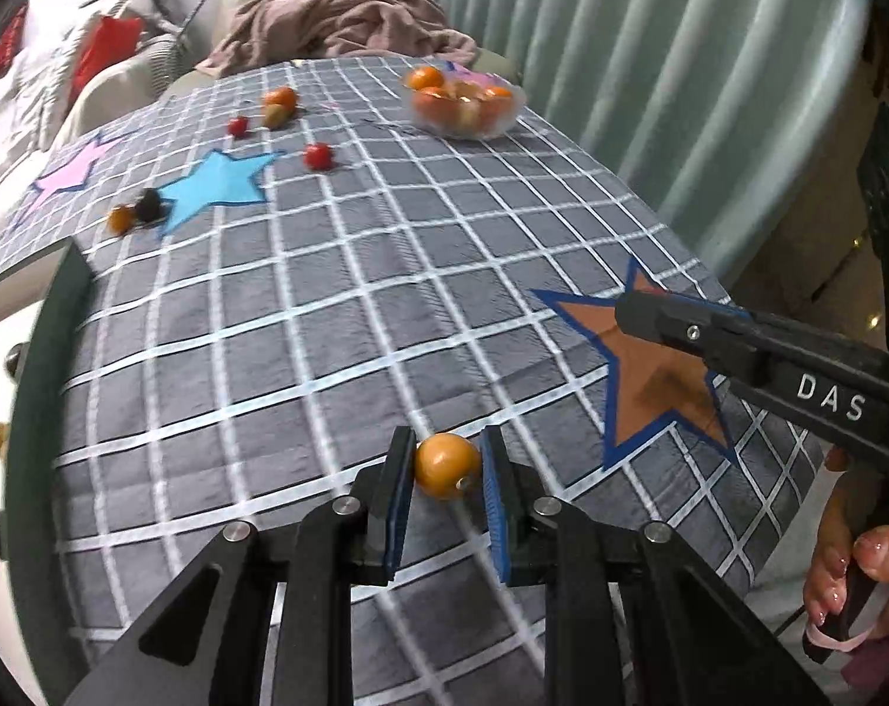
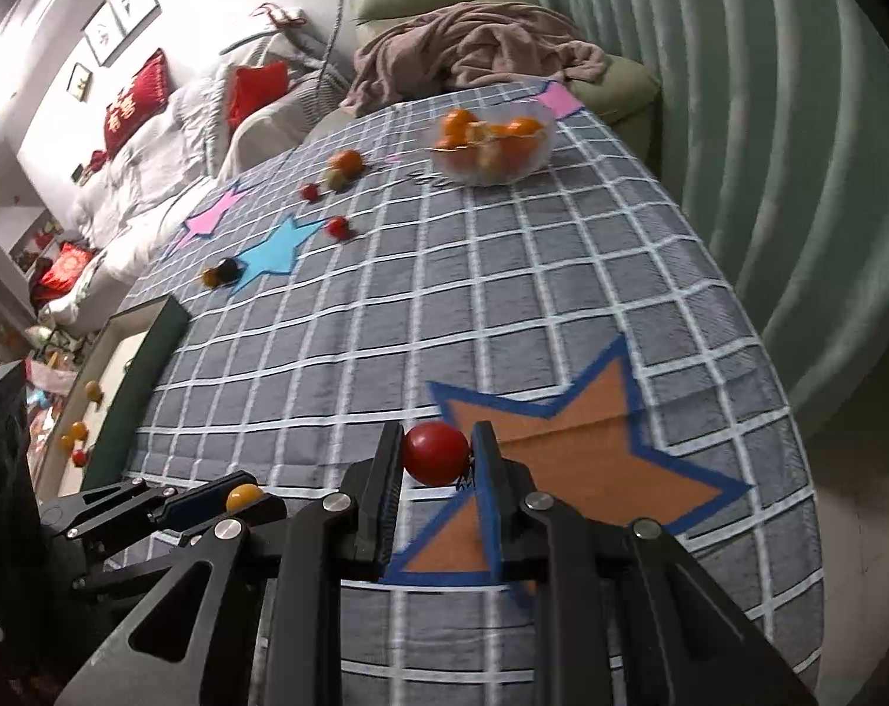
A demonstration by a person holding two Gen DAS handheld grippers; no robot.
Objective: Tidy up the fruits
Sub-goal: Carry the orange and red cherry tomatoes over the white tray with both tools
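A: What is held at this moment?

B: An orange fruit is clamped in the left tool, and a red fruit is clamped in the right tool. Both are carried just above the checked cloth on the tabletop, at its near end.

A: How much of the sorting can be judged done?

B: A clear bowl at the far end is already filled with oranges. A tray at the left edge is seen with a few small orange and red fruits in it. So part of the work appears done.

A: And what is left?

B: Several pieces are still scattered on the cloth: two red ones, an orange with a greenish piece touching it, and a dark piece beside a small orange one. These, plus the two held fruits, are probably yet to be placed.

A: Is room left for moving?

B: The middle of the cloth is open, so a path to the bowl or the tray is unobstructed. Care is called for at the right edge, where the cloth drops off near the curtain, and at the tray's raised wall. The two tools are close together, so a clash could be risked if both are swung left at once.
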